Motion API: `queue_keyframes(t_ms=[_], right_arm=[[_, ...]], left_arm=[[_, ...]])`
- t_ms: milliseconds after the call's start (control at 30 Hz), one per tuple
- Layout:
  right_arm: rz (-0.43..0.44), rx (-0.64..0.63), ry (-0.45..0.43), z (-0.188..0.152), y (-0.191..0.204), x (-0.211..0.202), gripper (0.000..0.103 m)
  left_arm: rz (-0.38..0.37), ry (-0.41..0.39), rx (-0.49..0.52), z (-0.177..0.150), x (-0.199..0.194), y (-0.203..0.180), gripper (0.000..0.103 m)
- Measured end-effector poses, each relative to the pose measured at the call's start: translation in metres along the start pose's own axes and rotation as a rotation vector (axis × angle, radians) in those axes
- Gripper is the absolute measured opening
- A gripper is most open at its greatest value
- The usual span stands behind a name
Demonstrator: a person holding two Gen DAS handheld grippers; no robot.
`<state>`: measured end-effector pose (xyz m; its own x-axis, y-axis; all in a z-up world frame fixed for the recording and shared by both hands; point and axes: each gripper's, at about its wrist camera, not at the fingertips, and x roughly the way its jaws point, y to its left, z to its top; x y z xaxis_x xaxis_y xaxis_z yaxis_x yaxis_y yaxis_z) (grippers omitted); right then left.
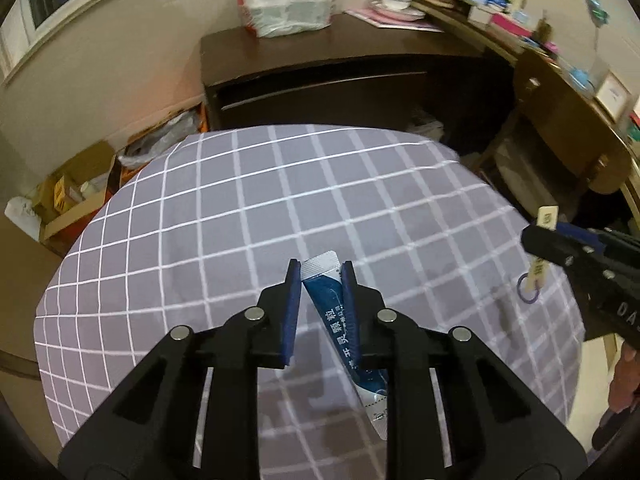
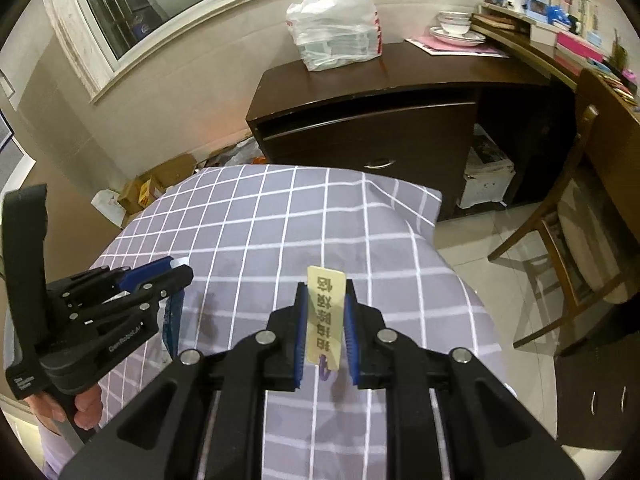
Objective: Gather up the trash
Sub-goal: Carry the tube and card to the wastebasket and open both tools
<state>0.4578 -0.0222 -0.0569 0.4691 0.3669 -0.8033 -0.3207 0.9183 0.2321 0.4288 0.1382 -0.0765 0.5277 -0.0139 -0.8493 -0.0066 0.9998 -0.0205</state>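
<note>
My left gripper is shut on a blue and silver sachet with white Chinese print, held above the grey checked tablecloth. My right gripper is shut on a pale yellow tag with Chinese characters and a purple ring hanging from it. The right gripper with its tag shows in the left wrist view at the right edge. The left gripper with the sachet shows in the right wrist view at the left.
A dark wooden cabinet stands behind the table with a white plastic bag and bowls on it. Cardboard boxes lie on the floor at left. A wooden chair stands at right.
</note>
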Motion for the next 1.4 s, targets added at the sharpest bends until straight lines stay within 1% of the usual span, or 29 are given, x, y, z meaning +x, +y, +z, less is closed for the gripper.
queue_keyframes(t_ms=[167,367,533,600,700,833,1000,1067,1200,1300,1400], right_arm=[[-0.022,0.044,-0.017,-0.028,-0.014,-0.03,0.017],[-0.062,0.097,-0.039,-0.065,-0.042,-0.069,0.017],[-0.111,0.137,-0.06,-0.096,-0.07,-0.102,0.017],[-0.132,0.164,-0.07,-0.11,-0.086,-0.117,0.017],[-0.157,0.191,-0.078,-0.125,-0.109,-0.132,0.017],[-0.197,0.25,-0.099,-0.151,-0.143,-0.155,0.017],[-0.243,0.31,-0.098,-0.18,-0.18,-0.171,0.017],[-0.26,0.338,-0.091,-0.192,-0.197,-0.175,0.017],[-0.282,0.388,-0.076,-0.213,-0.225,-0.176,0.017],[-0.3,0.417,-0.062,-0.228,-0.242,-0.173,0.017],[-0.297,0.444,-0.041,-0.24,-0.257,-0.165,0.017]], left_arm=[[-0.031,-0.024,0.058,-0.013,-0.025,-0.042,0.02],[-0.078,-0.038,0.12,-0.028,-0.047,-0.093,0.02],[-0.124,-0.05,0.184,-0.042,-0.06,-0.145,0.02],[-0.152,-0.046,0.209,-0.048,-0.062,-0.168,0.02],[-0.169,-0.042,0.257,-0.058,-0.064,-0.203,0.02],[-0.197,-0.018,0.311,-0.071,-0.061,-0.247,0.02],[-0.219,0.003,0.38,-0.084,-0.055,-0.298,0.02],[-0.223,0.022,0.409,-0.091,-0.049,-0.319,0.02],[-0.232,0.058,0.458,-0.106,-0.036,-0.355,0.02],[-0.226,0.084,0.487,-0.113,-0.022,-0.374,0.02],[-0.218,0.113,0.509,-0.12,-0.009,-0.389,0.02]])
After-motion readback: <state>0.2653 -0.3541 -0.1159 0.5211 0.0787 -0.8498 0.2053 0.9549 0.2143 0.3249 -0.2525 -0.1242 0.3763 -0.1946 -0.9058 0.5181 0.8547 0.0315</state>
